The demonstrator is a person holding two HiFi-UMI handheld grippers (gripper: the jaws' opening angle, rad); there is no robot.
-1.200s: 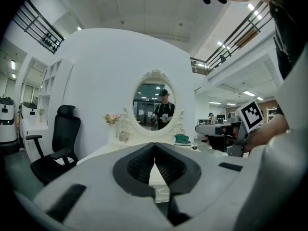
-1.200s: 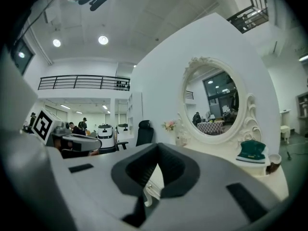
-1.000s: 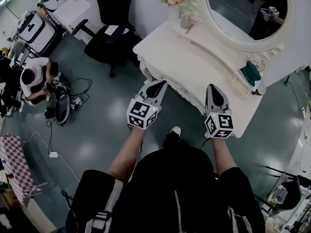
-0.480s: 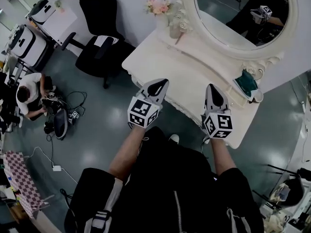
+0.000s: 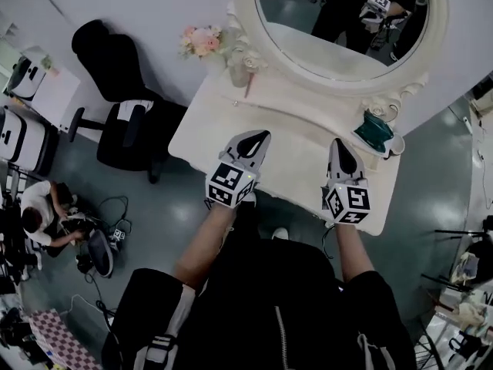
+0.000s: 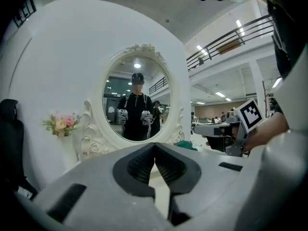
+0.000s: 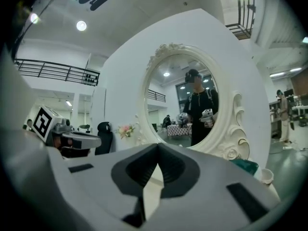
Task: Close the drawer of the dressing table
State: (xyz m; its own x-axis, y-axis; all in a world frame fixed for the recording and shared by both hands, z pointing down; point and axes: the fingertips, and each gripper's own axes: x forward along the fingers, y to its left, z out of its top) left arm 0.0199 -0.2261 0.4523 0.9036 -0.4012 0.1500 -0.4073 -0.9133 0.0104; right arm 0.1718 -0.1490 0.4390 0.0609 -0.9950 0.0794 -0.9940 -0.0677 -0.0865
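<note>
Shut and empty, the left claw (image 5: 258,137) and the right claw (image 5: 339,146) have been brought from before the dressing table (image 5: 245,48) to above the front edge of its surface (image 5: 293,129), under which the drawer is hidden and judged probably pushed in.

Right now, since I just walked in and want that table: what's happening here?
A person stands at the white dressing table, facing its oval mirror, with a gripper in each hand. The left gripper and right gripper hover over the table's front edge, jaws together, holding nothing. No open drawer shows from above.
</note>
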